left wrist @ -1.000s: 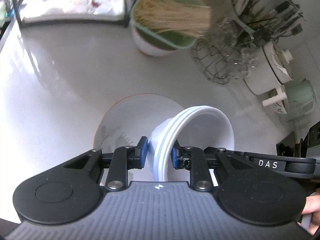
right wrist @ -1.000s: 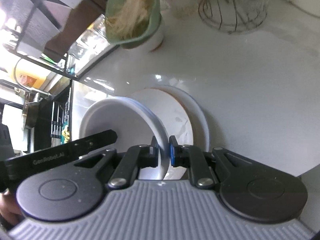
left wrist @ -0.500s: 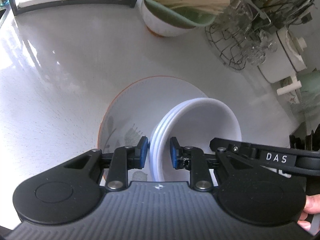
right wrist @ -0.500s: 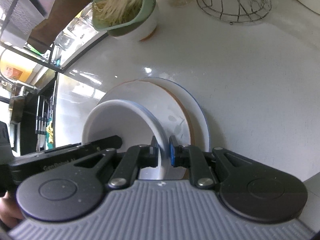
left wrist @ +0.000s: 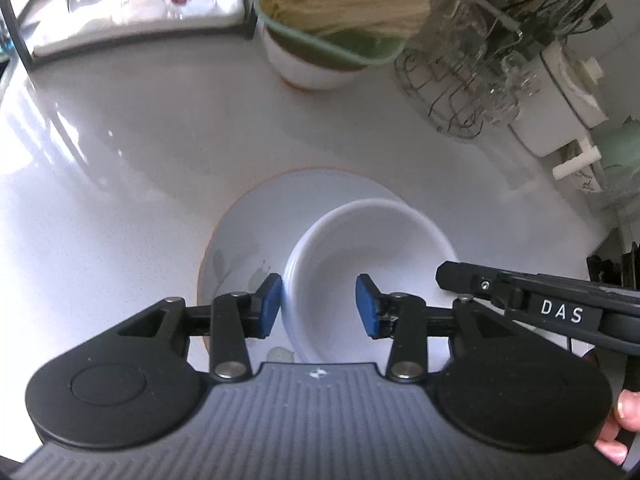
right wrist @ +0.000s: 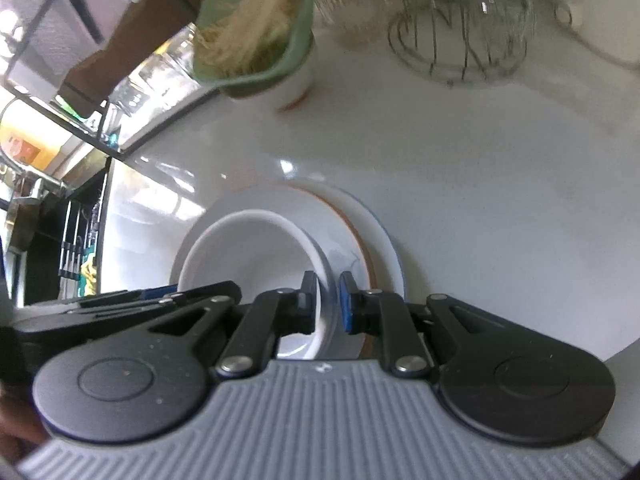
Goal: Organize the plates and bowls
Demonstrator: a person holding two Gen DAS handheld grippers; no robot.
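- A second before, the left claw (left wrist: 320, 306) pinched the near rim of the white bowls (left wrist: 372, 272), which leaned over. Now its jaws were opening, the rim sat loose between the blue pads (left wrist: 269, 304), and the bowls stood flat.
- The right claw (right wrist: 327, 304) was also starting to open. Its pads looked just off the rim on the other side of the bowls (right wrist: 248, 248), one pad inside and one outside.
- The bowls were a small nested stack, sitting on the orange-rimmed plate (left wrist: 256, 232), which lay on the white counter (left wrist: 120, 152).
- I think the bowls were hard, smooth and slippery, and would break if dropped. A stack is likely heavy, so the rim is the best place to hold, one claw on each side.
- The right view showed a second plate with a blue edge (right wrist: 390, 256) under the orange one. The left view did not show it.
- The left view showed a person's fingers (left wrist: 624, 412) at the edge.
- Far back stood a green bowl of noodles (left wrist: 340, 4) and a wire rack of glasses (left wrist: 464, 88).
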